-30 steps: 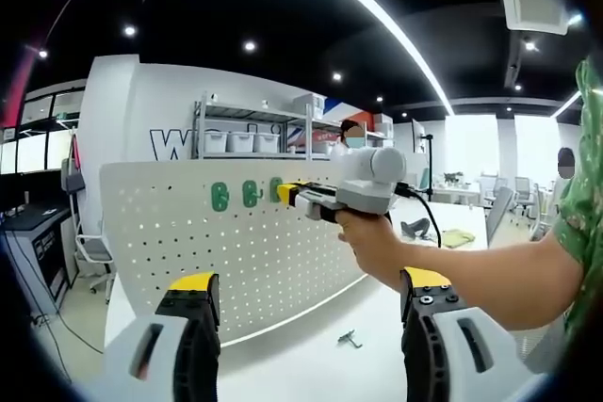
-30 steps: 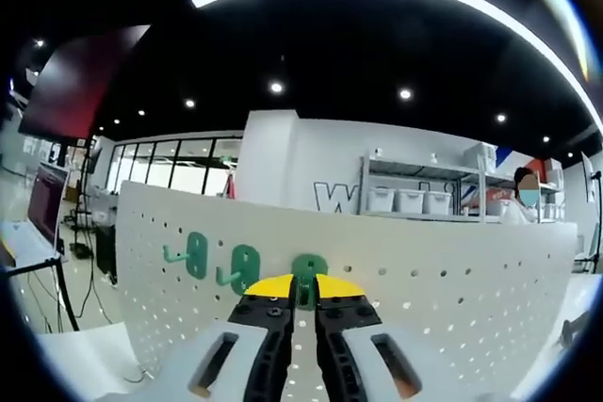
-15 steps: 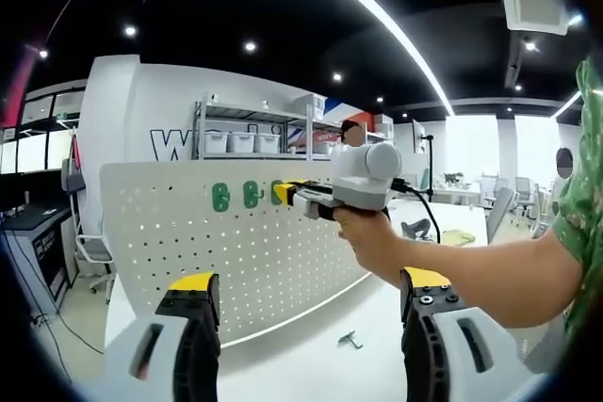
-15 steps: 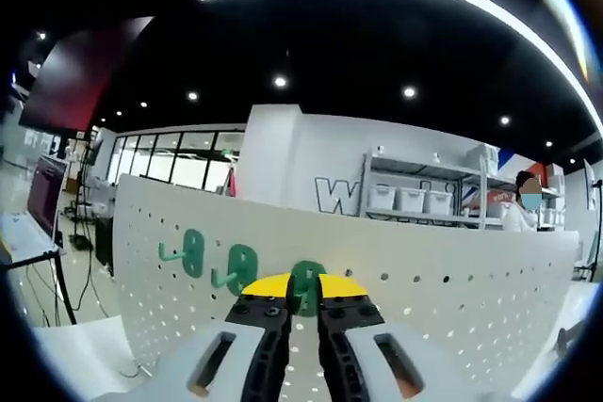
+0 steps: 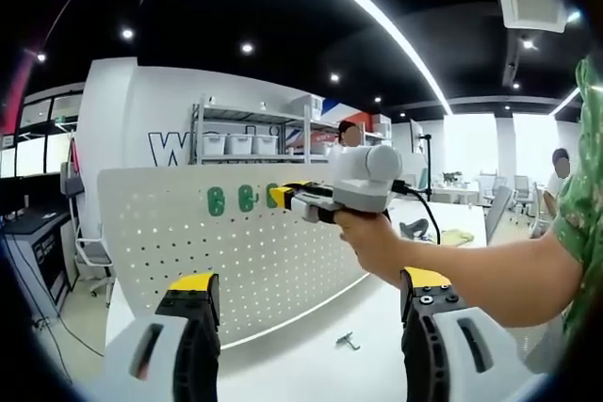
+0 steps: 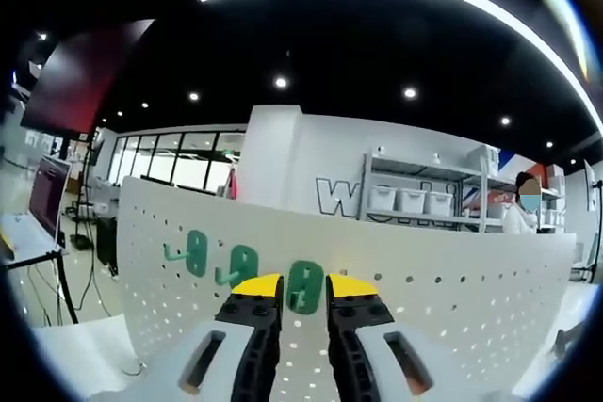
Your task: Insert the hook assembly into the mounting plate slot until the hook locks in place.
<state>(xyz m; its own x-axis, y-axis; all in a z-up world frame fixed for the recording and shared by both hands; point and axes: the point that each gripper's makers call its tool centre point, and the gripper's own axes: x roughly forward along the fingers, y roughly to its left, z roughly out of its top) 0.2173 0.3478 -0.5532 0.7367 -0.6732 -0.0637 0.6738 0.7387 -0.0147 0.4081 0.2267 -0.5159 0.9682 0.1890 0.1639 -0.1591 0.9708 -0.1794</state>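
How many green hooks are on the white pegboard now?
3: left hook, middle hook, and third hook between the right gripper jaws, all in one row on the pegboard.

Three green hooks [image 6: 305,285] are hanging on one white pegboard [image 6: 452,294]; one small metal piece [image 5: 347,341] is lying on the table [image 5: 311,369].

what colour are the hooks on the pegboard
Green hooks, clearest in the right gripper view.
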